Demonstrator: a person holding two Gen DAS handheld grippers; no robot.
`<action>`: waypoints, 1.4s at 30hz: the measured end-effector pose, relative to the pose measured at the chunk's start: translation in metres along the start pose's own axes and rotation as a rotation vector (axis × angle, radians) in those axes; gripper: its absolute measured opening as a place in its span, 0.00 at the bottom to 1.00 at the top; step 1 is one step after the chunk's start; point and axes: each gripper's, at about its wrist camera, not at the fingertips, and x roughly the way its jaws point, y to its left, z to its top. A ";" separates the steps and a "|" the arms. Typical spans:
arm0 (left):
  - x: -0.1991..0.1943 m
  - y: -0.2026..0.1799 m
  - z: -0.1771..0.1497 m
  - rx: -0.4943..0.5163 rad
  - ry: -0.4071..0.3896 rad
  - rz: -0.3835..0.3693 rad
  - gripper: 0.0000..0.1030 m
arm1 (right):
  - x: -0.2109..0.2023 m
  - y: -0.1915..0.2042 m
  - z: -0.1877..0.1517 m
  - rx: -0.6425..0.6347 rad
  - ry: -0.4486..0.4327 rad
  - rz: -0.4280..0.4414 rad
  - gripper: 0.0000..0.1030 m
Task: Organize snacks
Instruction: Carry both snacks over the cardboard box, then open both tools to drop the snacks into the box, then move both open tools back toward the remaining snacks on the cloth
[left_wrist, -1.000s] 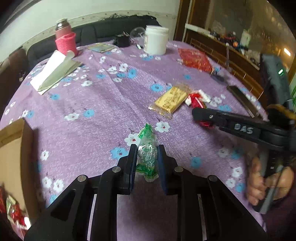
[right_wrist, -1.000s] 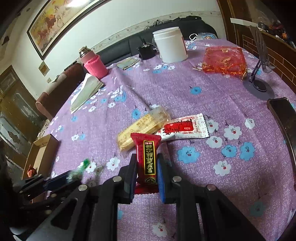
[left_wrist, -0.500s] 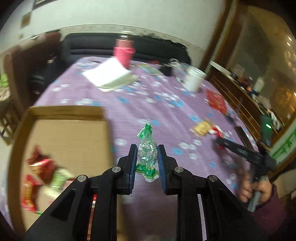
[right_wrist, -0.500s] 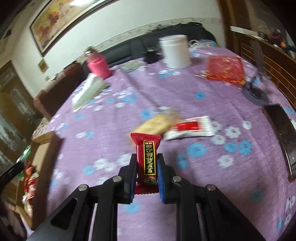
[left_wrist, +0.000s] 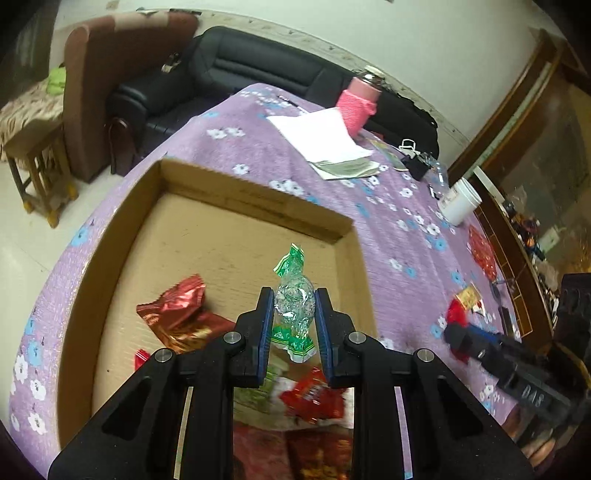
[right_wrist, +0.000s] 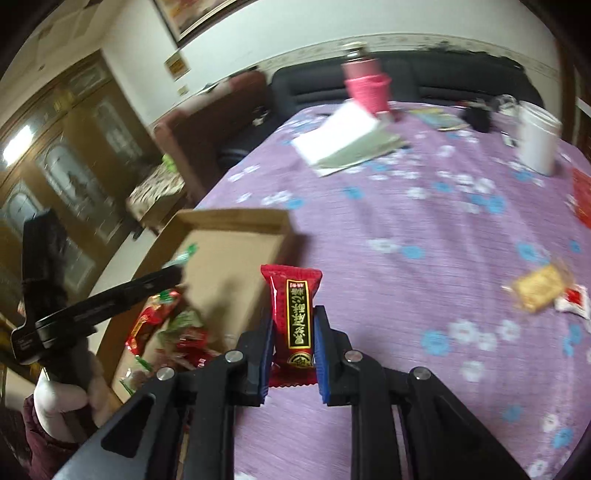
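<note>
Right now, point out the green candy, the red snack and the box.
green candy (left_wrist: 293, 314), left wrist view, wrapper middle between the fingers
red snack (right_wrist: 296, 317), right wrist view, black label
box (left_wrist: 255, 206), left wrist view, far wall

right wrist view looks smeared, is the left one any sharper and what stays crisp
Right wrist view: tablecloth and white jar motion-smeared, red snack in the right tongs crisp. Left wrist view: sharper overall, cardboard box clear, right tongs blurred at the edge; both bowed by fisheye.
</note>
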 end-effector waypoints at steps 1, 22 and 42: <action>0.002 0.004 0.000 -0.008 0.003 0.000 0.21 | 0.009 0.011 0.001 -0.017 0.012 0.003 0.22; -0.030 0.018 -0.009 -0.110 -0.020 -0.103 0.21 | 0.046 0.049 0.008 -0.059 0.031 -0.012 0.43; -0.042 -0.127 -0.063 0.119 0.047 -0.187 0.57 | -0.058 -0.065 -0.043 0.103 -0.088 -0.147 0.51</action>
